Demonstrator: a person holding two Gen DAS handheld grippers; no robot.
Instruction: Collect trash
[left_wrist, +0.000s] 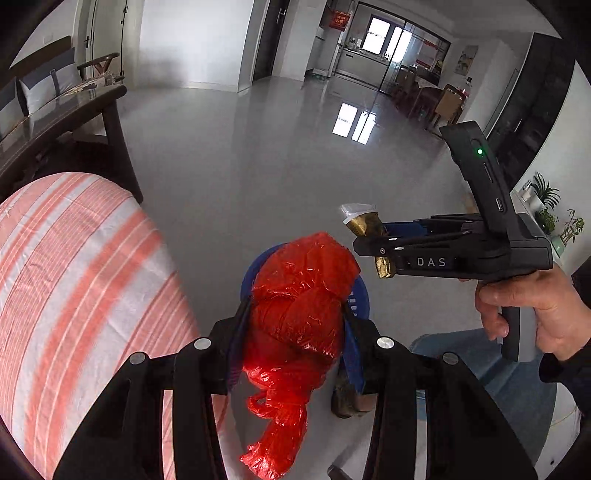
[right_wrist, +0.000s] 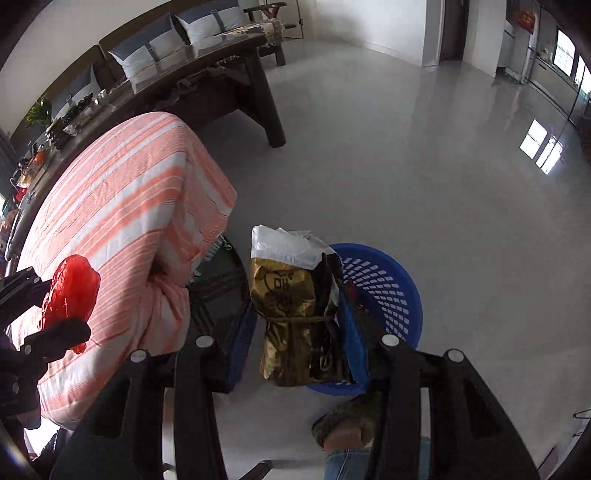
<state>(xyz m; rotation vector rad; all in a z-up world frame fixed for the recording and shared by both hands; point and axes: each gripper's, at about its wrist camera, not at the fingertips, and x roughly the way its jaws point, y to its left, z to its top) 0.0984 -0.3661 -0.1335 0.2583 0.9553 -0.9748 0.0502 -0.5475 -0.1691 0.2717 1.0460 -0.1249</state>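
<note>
The left gripper (left_wrist: 291, 332) clamps a crumpled red plastic bag (left_wrist: 295, 314) between its blue pads, the bag's knotted tail hanging below. The right gripper (right_wrist: 301, 332) grips a gold and black foil packet (right_wrist: 295, 314) with a torn white top (its far side is hidden). Just beyond both loads, a blue perforated basket (right_wrist: 388, 284) stands on the glossy grey floor (right_wrist: 406, 166). Beside it sits furniture under an orange-and-white striped cloth (right_wrist: 122, 206). Farther off, a dark wooden table (right_wrist: 207, 77) and a cushioned bench
</note>
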